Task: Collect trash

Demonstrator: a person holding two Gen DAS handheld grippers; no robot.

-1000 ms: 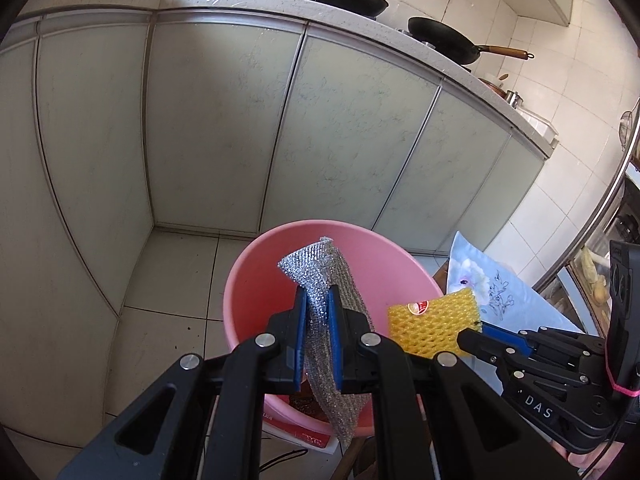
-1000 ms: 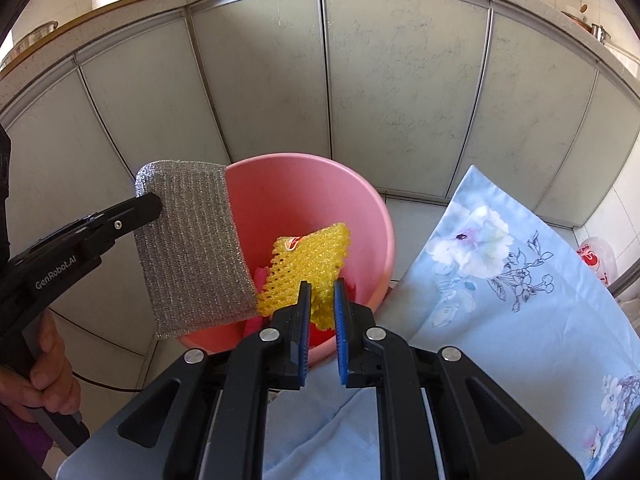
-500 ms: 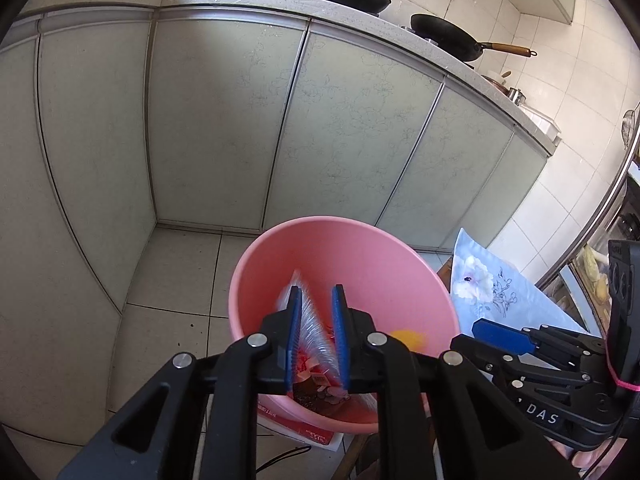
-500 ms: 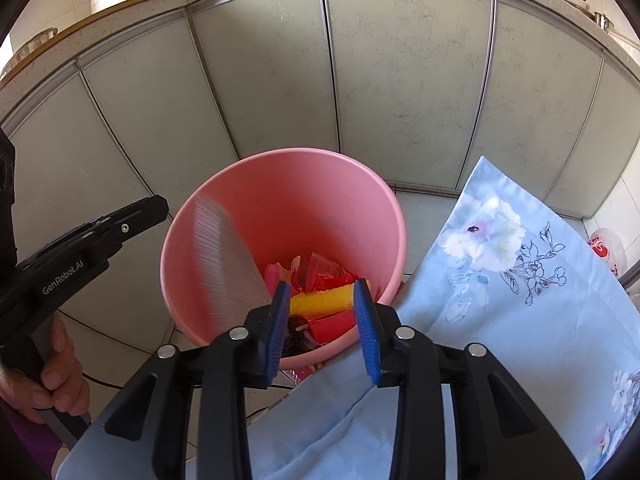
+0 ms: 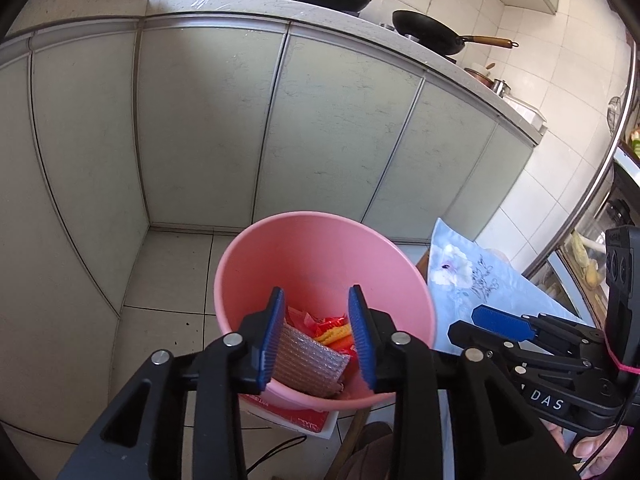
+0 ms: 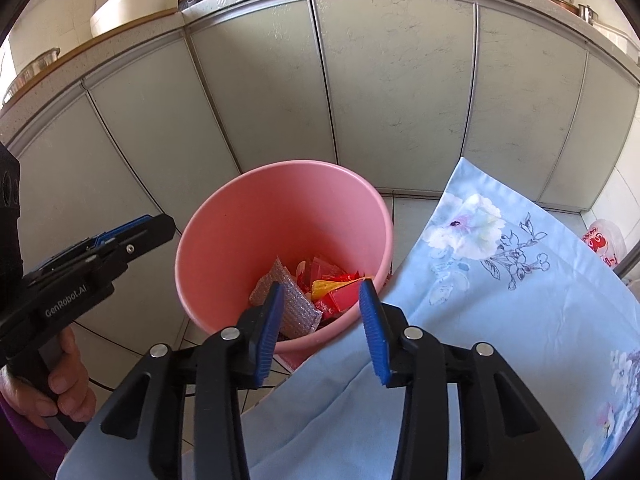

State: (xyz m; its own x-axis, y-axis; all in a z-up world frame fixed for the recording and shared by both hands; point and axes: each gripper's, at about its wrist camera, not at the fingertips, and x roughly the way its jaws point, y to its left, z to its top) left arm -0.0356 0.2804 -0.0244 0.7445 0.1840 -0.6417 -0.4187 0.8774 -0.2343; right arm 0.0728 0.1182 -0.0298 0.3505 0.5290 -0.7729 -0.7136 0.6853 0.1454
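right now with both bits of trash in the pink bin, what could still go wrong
1. The pink bin sits right against the hanging blue floral cloth; a low pull-back of the right hand-held gripper might snag it.
2. The silver scouring pad leans on the bin's near wall, so the opening, empty left hand-held gripper could catch it if dipped.

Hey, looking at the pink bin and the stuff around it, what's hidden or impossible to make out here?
- Pink plastic bin: its base, in both wrist views, hidden by its own wall and the left gripper fingers.
- Silver mesh scouring pad: its lower part, right wrist view, behind a blue finger pad.
- Red printed packet under the bin: print too small, left wrist view.
- Pale blue floral cloth: what lies beneath is covered.
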